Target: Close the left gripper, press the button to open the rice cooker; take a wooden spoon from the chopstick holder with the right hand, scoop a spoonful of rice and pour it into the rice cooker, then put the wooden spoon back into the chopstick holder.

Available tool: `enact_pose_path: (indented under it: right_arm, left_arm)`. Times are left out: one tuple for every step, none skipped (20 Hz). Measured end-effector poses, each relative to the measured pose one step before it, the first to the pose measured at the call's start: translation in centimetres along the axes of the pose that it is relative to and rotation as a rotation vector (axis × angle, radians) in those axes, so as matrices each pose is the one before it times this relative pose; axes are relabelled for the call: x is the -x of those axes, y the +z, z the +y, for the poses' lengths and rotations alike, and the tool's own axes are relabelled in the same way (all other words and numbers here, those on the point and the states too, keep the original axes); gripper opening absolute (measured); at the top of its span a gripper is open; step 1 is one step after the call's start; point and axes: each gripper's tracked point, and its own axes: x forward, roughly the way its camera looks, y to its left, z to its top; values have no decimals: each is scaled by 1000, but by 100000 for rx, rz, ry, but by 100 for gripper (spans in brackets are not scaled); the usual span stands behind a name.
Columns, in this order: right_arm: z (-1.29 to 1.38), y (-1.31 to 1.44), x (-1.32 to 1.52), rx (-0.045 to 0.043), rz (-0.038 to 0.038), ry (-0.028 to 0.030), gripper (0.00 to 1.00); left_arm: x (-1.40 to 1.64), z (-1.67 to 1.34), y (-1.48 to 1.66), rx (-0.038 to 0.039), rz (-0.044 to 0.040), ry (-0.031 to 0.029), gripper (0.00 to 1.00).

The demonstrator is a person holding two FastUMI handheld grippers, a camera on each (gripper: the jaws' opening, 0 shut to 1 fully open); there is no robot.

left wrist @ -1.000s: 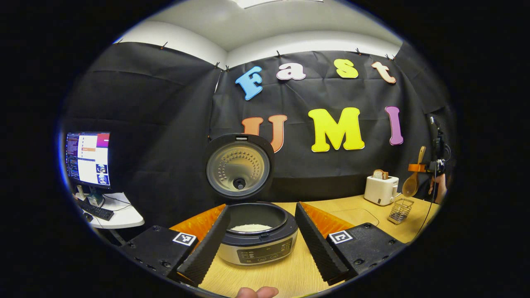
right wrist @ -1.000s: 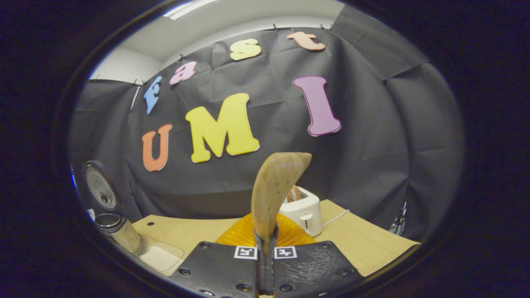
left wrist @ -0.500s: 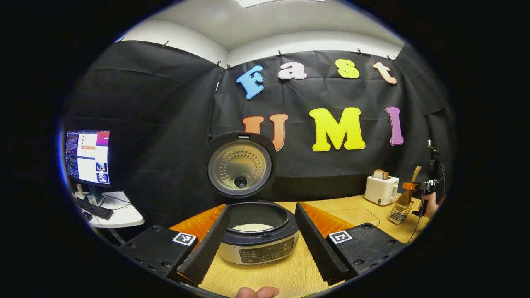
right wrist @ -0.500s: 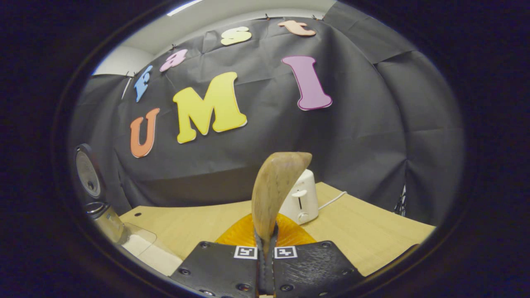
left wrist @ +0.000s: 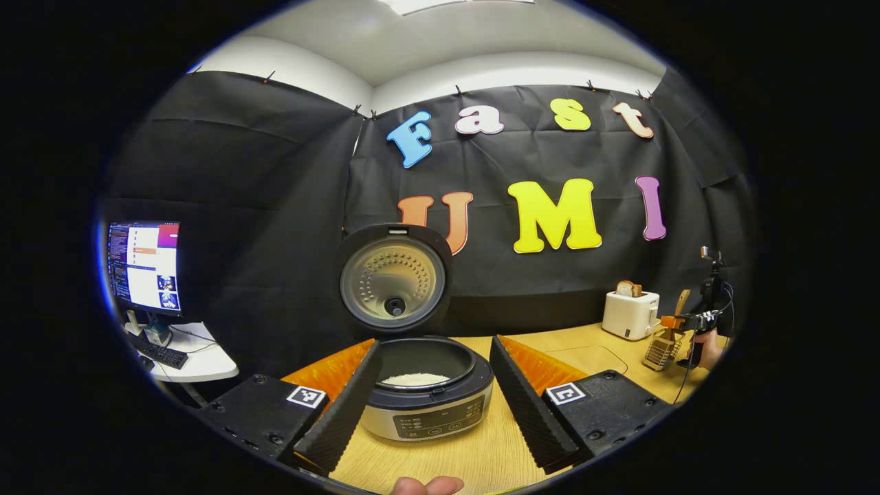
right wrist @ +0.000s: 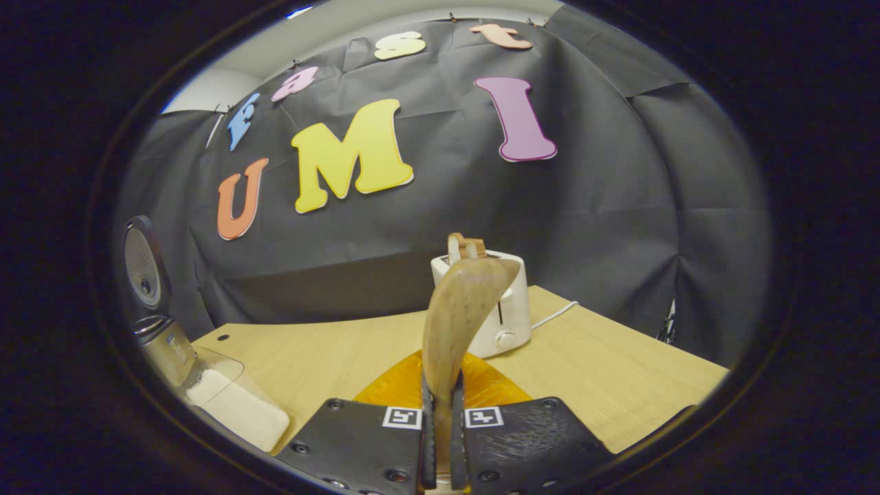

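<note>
The wooden spoon (right wrist: 457, 323) had come down over the last second from high above the chopstick holder (left wrist: 661, 349) until its bowl sat inside the basket at the worktop's (right wrist: 357, 350) 3 o'clock end — the return looked nearly done, with only the release left. It was pale and smooth, pinched at the handle by the right tool (right wrist: 440, 450); the left tool (left wrist: 432, 395) stood wide open and empty around the open rice cooker (left wrist: 426, 385) — rice already inside.

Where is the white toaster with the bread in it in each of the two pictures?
Left gripper view: the white toaster with bread in its slot stands far right on the wooden table, near the wire chopstick holder.
Right gripper view: the toaster is at the middle, just behind the wooden spoon held in the right gripper.
Shared landmark: the open rice cooker's raised round lid.
</note>
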Motion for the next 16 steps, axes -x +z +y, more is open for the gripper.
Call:
enact_pose_path:
  right_arm:
    - [-149,504,268,100,-2198,413,9]
    - [-85,581,167,424,-1801,-88,18]
    - [-282,82,232,460,-782,-662,27]
    - [-249,81,250,155,63,-572,38]
    - [-268,123,201,-110,-15,-848,43]
    - [-346,98,154,276,-217,-752,53]
    - [-327,38,109,410,553,-773,60]
    - [-352,-146,-65,473,979,-778,77]
    - [-440,135,218,-437,1106,-849,84]
    - [-401,36,63,-464,742,-1013,92]
    - [-352,270,215,-451,-196,-838,92]
    - [-439,416,117,-57,-590,-763,95]
    - [-439,211,354,-39,-522,-585,95]
    - [-405,399,369,-28,-852,-52,92]
    - [-540,253,420,173,-307,-566,92]
    - [-640,203,389,420,-199,-723,96]
  left_arm:
    - [1,-45,95,-195,-195,-263,100]
    - [45,-114,21,-173,-144,-148,100]
    - [-1,-20,26,-17,-139,-204,100]
    - [17,-75,43,184,-141,-145,100]
    - [103,-8,118,228,-53,-93,100]
    - [55,-142,95,41,-179,-124,100]
    - [66,-30,129,-32,-342,32,100]
    - [86,-105,217,-131,-460,359,100]
    - [95,-125,266,-177,-714,243,100]
    - [103,-200,263,49,-926,-218,100]
    - [62,-706,319,347,-630,-794,100]
    - [44,-613,205,568,-621,-1044,100]
    - [18,-490,276,935,-936,-685,100]
    - [-14,-476,206,1519,-1002,-318,100]
    - [-84,-557,179,2199,-619,-494,100]
    - [-91,-795,-10,2341,68,-952,100]
